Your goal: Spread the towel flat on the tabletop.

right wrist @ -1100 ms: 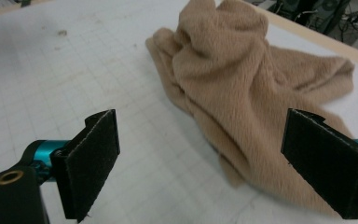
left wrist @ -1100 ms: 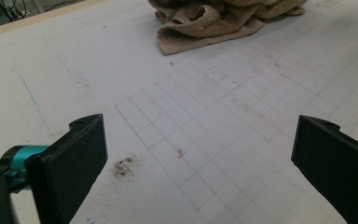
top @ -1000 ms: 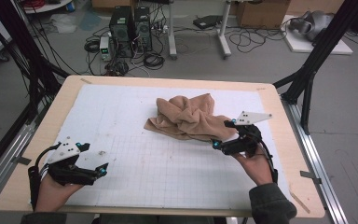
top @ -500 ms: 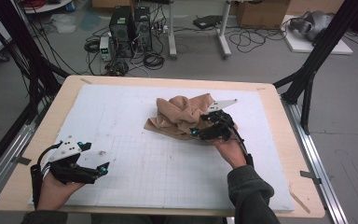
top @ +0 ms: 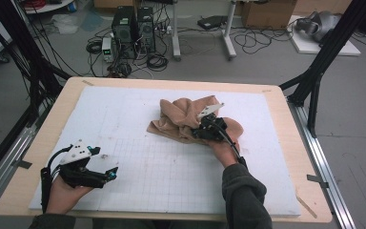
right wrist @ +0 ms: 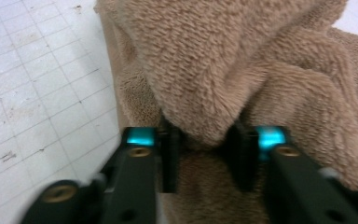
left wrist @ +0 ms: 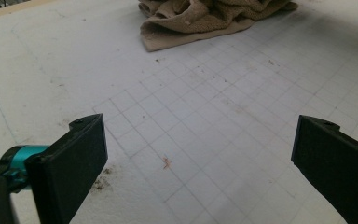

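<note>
Towel (top: pixel 181 119) tan, fluffy, crumpled — right gripper (right wrist: pixel 200 140) pinching a fold, left gripper (left wrist: pixel 196 154) agape.

1. Grey concrete floor (top: pixel 38 102) all round, scuffed and dull.
2. Pale wooden table (top: pixel 286 143) in the middle, topped with a white gridded mat (top: pixel 171 167).
3. Black frame struts (top: pixel 333 45) slanting down at both sides.
4. Two dark computer towers (top: pixel 133 26) on the floor beyond the far edge, amid tangled black cables (top: pixel 262 40).
5. White legs of a second table (top: pixel 226 33) farther back.
6. Cardboard box (top: pixel 267 12) near the top right.
7. Metal rails (top: pixel 329 171) along the table's sides.
</note>
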A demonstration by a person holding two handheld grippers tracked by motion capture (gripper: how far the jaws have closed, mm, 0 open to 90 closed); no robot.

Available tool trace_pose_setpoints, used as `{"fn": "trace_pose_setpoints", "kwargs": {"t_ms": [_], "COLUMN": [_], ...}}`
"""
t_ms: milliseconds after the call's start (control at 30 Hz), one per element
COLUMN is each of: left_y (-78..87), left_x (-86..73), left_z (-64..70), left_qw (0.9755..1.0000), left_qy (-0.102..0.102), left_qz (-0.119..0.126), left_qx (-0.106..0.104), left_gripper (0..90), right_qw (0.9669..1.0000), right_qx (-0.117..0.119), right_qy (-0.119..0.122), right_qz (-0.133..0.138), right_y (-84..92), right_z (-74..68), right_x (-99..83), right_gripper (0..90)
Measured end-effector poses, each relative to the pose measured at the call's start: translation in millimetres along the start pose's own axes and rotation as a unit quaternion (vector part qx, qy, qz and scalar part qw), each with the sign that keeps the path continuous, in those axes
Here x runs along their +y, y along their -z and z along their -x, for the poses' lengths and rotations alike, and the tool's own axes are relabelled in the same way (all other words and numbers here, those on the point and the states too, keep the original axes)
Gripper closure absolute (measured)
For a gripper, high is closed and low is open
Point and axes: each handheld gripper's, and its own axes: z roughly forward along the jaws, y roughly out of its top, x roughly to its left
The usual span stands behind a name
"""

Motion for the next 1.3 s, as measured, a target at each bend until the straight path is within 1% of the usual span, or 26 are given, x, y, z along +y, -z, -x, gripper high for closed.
{"fn": "trace_pose_setpoints", "kwargs": {"t_ms": [100,167,267,333,367,400,500,533,633,667,700,733,800,833,900,933,1000,1033,1067,1100,1133,1167,1200,1233,1267,1300], "left_y": [-0.2,0.4,0.7,0.7,0.6,0.4,-0.7,-1.1,-2.1,-2.1,-1.9,-1.6,-0.7,0.1,0.8,1.4,1.9,2.5,3.2,3.7,4.9,5.7,6.9,7.5,7.7,7.8], "left_x": [-0.2,-0.2,-0.1,0.0,0.2,0.4,1.7,2.4,5.2,5.9,7.1,7.9,9.2,10.0,11.1,12.3,13.1,14.0,15.1,15.7,16.7,17.1,17.6,17.8,17.9,17.9], "left_z": [0.2,-0.2,-0.2,0.0,0.3,0.7,2.0,2.5,4.9,5.3,6.0,6.8,7.4,7.9,8.1,8.3,8.8,9.4,10.6,11.5,12.7,13.4,14.1,14.2,14.1,14.3], "left_qw": [1.0,1.0,1.0,1.0,1.0,1.0,0.9999,0.9999,0.9999,0.9999,0.9999,0.9998,0.9998,0.9997,0.9997,0.9996,0.9996,0.9996,0.9995,0.9994,0.9994,0.9993,0.9992,0.9992,0.9992,0.9992], "left_qy": [0.001,0.0,0.0,0.001,0.002,0.001,0.0,-0.002,-0.003,-0.004,-0.006,-0.006,-0.008,-0.009,-0.008,-0.008,-0.008,-0.011,-0.012,-0.012,-0.014,-0.016,-0.018,-0.018,-0.018,-0.017], "left_qz": [0.0,0.003,0.004,0.004,0.005,0.006,0.008,0.008,0.011,0.012,0.013,0.016,0.018,0.02,0.022,0.024,0.025,0.026,0.028,0.029,0.031,0.032,0.034,0.035,0.035,0.035], "left_qx": [-0.001,-0.004,-0.005,-0.005,-0.004,-0.005,-0.007,-0.006,-0.007,-0.008,-0.009,-0.008,-0.009,-0.009,-0.009,-0.008,-0.009,-0.008,-0.009,-0.01,-0.011,-0.01,-0.011,-0.011,-0.011,-0.012], "left_gripper": [3.9,7.0,7.3,7.3,7.2,7.2,7.3,7.3,7.2,7.3,7.3,7.3,7.3,7.4,7.4,7.4,7.4,7.4,7.5,7.5,7.6,7.6,7.6,7.7,7.7,7.7], "right_qw": [1.0,0.9998,0.9996,0.9993,0.9989,0.9989,0.9975,0.9972,0.9964,0.9949,0.9949,0.9936,0.9928,0.9903,0.9894,0.9869,0.9838,0.9838,0.9787,0.9787,0.9764,0.973,0.9713,0.9683,0.9671,0.9669], "right_qx": [0.002,0.01,0.014,0.021,0.028,0.028,0.044,0.046,0.052,0.057,0.057,0.064,0.067,0.085,0.09,0.1,0.112,0.112,0.134,0.134,0.143,0.158,0.167,0.184,0.192,0.19], "right_qy": [0.004,0.0,-0.001,0.001,0.008,0.008,0.017,0.015,0.026,0.04,0.04,0.056,0.061,0.061,0.066,0.079,0.093,0.093,0.107,0.107,0.112,0.119,0.122,0.124,0.125,0.133], "right_qz": [0.004,0.016,0.024,0.031,0.037,0.037,0.053,0.056,0.062,0.073,0.073,0.075,0.078,0.091,0.093,0.099,0.104,0.104,0.112,0.112,0.117,0.119,0.118,0.115,0.11,0.107], "right_y": [3.2,10.2,15.9,21.1,26.8,26.8,40.3,44.7,53.7,62.5,62.5,72.0,74.7,81.1,84.0,89.5,93.9,93.9,98.2,98.2,99.2,100.7,101.0,99.9,97.4,94.3], "right_z": [0.9,0.7,-1.2,-4.0,-7.9,-7.9,-15.9,-18.9,-24.7,-32.2,-32.2,-41.1,-44.0,-51.2,-55.5,-65.7,-75.7,-75.7,-88.3,-88.3,-92.3,-99.8,-104.1,-110.5,-115.4,-118.4], "right_x": [0.9,2.9,4.7,6.3,7.8,7.8,11.3,12.8,16.7,22.0,22.0,27.7,28.9,30.8,31.9,35.3,38.9,38.9,43.5,43.5,44.7,45.5,45.1,43.1,40.2,37.1], "right_gripper": [80.7,81.9,82.1,82.1,82.1,82.1,82.1,82.1,82.2,82.4,82.4,82.5,82.5,82.6,82.6,82.6,82.8,82.8,83.3,83.3,83.3,83.3,83.4,83.3,83.2,83.1]}}
